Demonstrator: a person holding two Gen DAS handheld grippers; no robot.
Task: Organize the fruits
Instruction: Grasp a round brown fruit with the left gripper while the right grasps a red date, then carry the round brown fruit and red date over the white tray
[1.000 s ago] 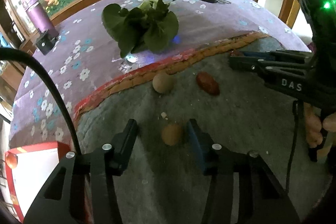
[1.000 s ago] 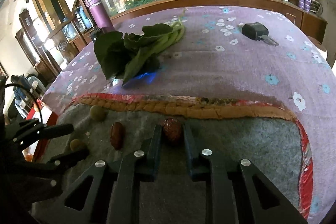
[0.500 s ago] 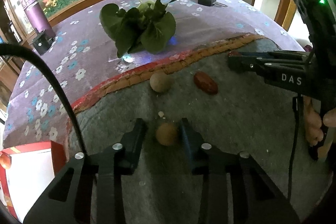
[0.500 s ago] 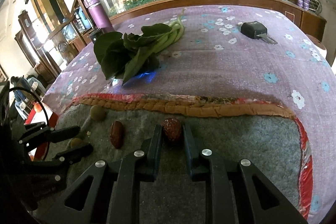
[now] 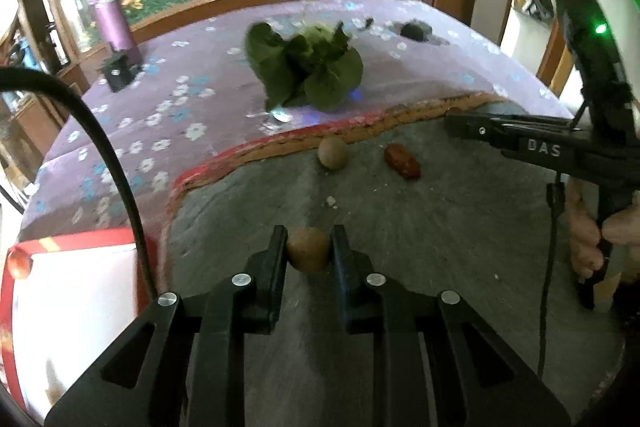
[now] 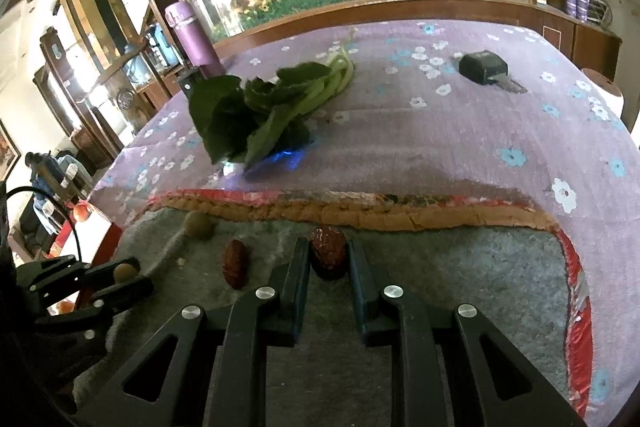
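We see a grey mat on the flowered purple surface; our left hand-held gripper pinches a round tan longan, our right hand-held gripper a wrinkled red date.

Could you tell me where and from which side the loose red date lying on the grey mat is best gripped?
Grip the loose red date across its narrow middle, coming from above: it lies flat and elongated, with bare grey mat on both long sides.
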